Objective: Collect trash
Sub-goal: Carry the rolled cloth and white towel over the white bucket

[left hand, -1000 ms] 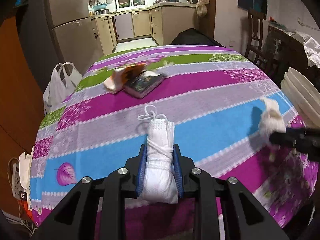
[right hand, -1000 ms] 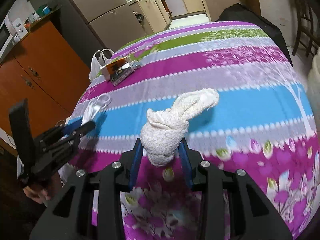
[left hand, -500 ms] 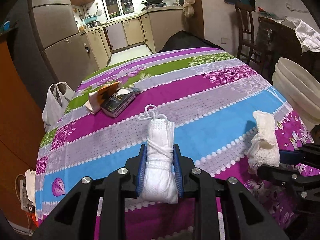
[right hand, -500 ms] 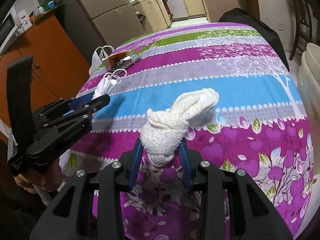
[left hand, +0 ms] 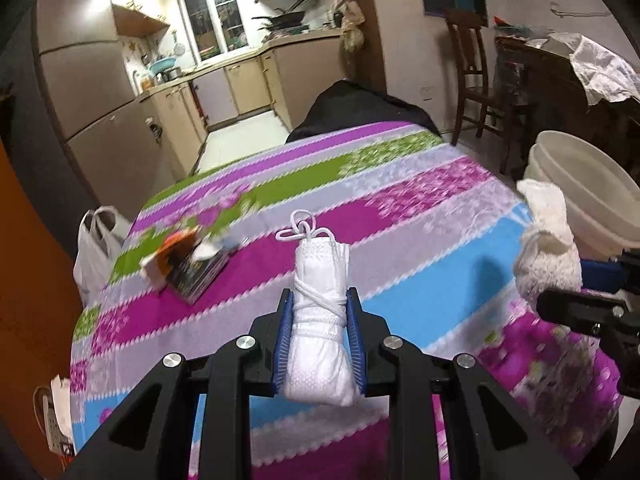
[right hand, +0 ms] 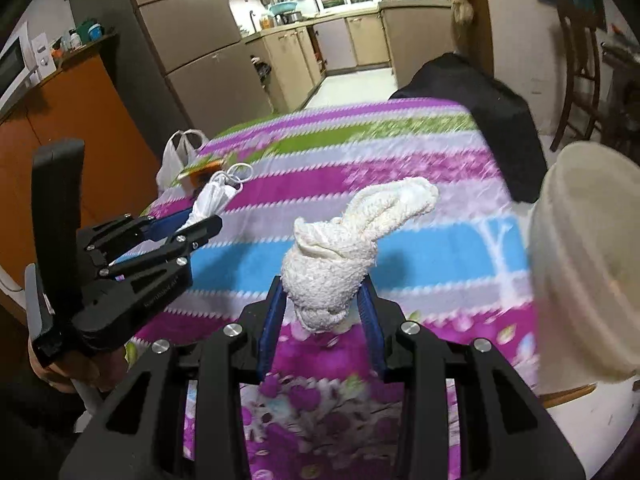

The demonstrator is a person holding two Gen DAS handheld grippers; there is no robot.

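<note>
My left gripper (left hand: 319,322) is shut on a rolled white face mask (left hand: 320,312) wound with its ear loops, held above the striped tablecloth (left hand: 420,196). My right gripper (right hand: 325,304) is shut on a knotted cream cloth (right hand: 340,252), also held above the table. The left gripper with the mask shows in the right wrist view (right hand: 200,220). The right gripper and cloth (left hand: 548,252) show at the right of the left wrist view. A stack of cream buckets (right hand: 584,256) stands right of the table, close to the cloth.
An orange carton and a dark packet (left hand: 192,264) lie on the far left of the table. A white plastic bag (left hand: 96,248) hangs off the left side. A black-covered chair (left hand: 360,108) stands at the far end, a wooden chair (left hand: 476,88) beyond.
Both grippers have lifted and pulled back from the table, each keeping its item. The cream buckets now loom larger at the right.
</note>
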